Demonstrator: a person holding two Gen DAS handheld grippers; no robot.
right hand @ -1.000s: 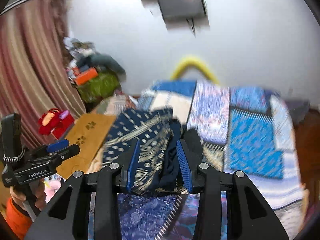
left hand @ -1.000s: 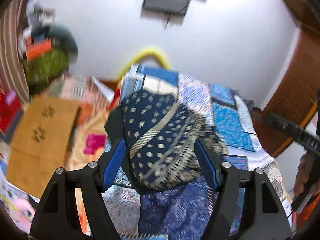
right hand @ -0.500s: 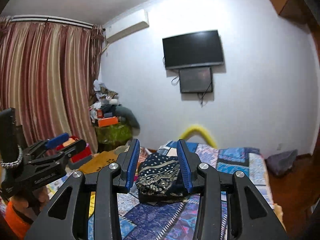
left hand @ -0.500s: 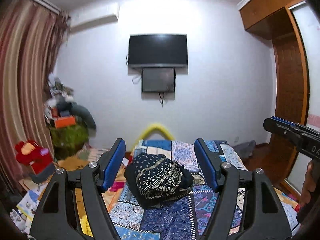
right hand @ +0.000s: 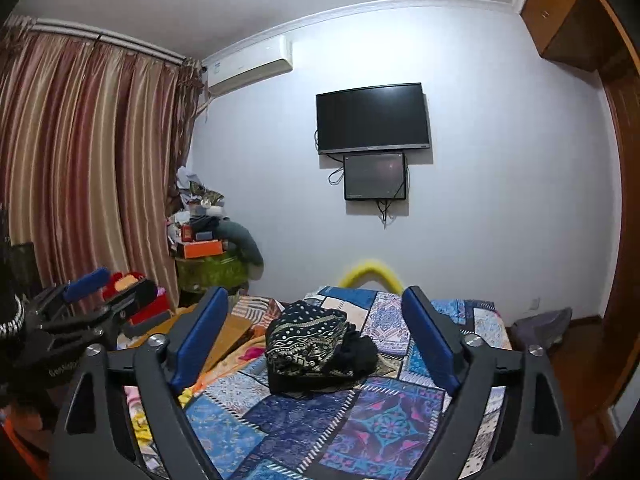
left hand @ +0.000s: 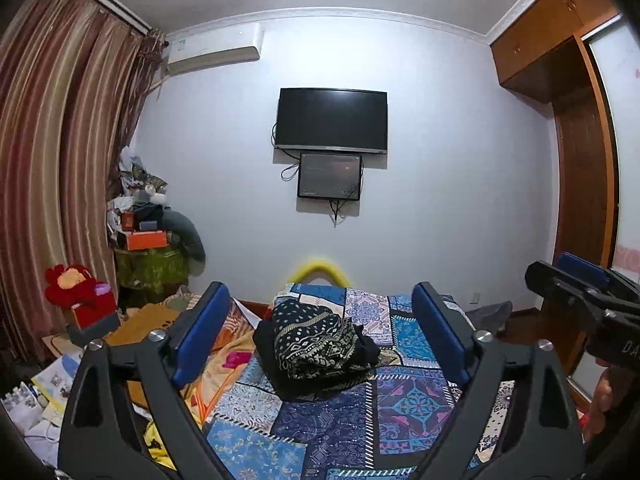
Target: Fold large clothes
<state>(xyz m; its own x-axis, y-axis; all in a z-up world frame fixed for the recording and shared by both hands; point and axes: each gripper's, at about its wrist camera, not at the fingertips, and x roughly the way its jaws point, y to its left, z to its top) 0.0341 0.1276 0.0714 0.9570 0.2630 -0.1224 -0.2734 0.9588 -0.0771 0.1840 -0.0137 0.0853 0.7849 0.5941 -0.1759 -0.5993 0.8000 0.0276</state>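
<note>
A dark navy garment with gold patterns (left hand: 316, 346) lies folded in a bundle on the blue patchwork bedspread (left hand: 412, 404). It also shows in the right wrist view (right hand: 316, 346). My left gripper (left hand: 320, 336) is open and empty, held back above the near end of the bed. My right gripper (right hand: 316, 332) is open and empty too, likewise well short of the bundle. Each gripper shows at the edge of the other's view: the right gripper (left hand: 576, 292) and the left gripper (right hand: 96, 292).
A wall TV (left hand: 332, 120) hangs above the bed's far end. A cluttered pile (left hand: 152, 236) and red plush toy (left hand: 76, 284) stand left by the striped curtains (left hand: 60, 160). A wooden wardrobe (left hand: 576, 168) is on the right. Papers and cardboard (left hand: 140, 320) lie left of the bed.
Both grippers have pulled back and up from the bundle. The right gripper's jaws have opened wide and let go of the garment. The bundle now lies on the bed alone.
</note>
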